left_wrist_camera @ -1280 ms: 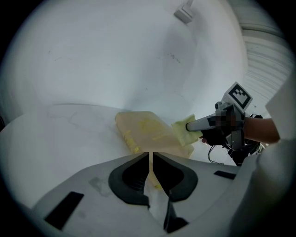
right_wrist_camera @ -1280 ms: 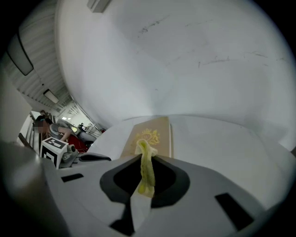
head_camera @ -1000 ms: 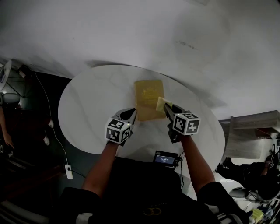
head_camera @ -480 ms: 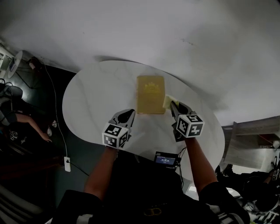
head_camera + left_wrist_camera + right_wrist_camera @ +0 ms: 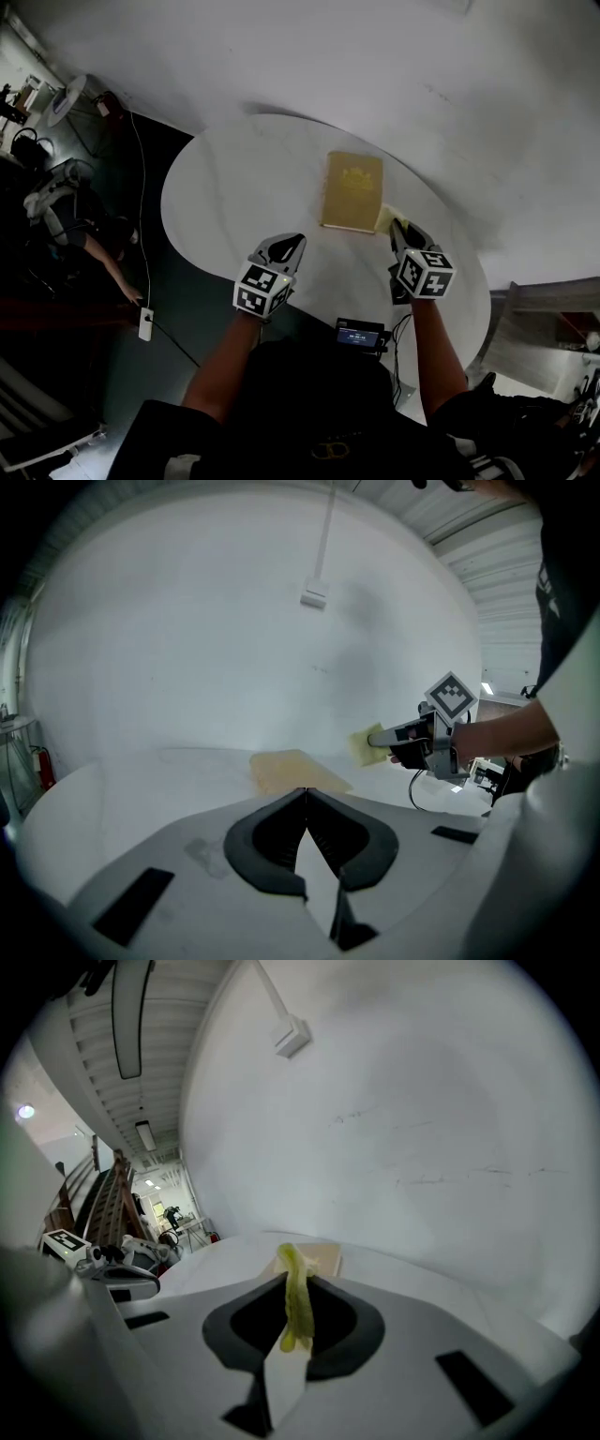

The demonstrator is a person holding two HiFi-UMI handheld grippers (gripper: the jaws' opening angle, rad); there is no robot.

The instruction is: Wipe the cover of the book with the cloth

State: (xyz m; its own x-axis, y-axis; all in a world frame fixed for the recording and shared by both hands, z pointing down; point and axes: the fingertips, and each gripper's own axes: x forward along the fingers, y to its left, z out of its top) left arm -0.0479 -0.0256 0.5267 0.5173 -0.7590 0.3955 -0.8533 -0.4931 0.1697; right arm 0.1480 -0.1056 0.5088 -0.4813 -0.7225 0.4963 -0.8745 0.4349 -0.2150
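The yellow book [image 5: 353, 191] lies flat, cover up, on the far right part of the round white table [image 5: 225, 206]. Right at its near right corner is the yellow-green cloth [image 5: 385, 220], and the right gripper [image 5: 397, 228] has it pinched edge-on, jaws clamped on the fold. Whether cloth meets cover, can't tell. Off to the left, the left gripper [image 5: 292, 244] is over bare tabletop, apart from the book, jaws pressed together with nothing between them. A small screen device [image 5: 359, 336] sits at the near edge.
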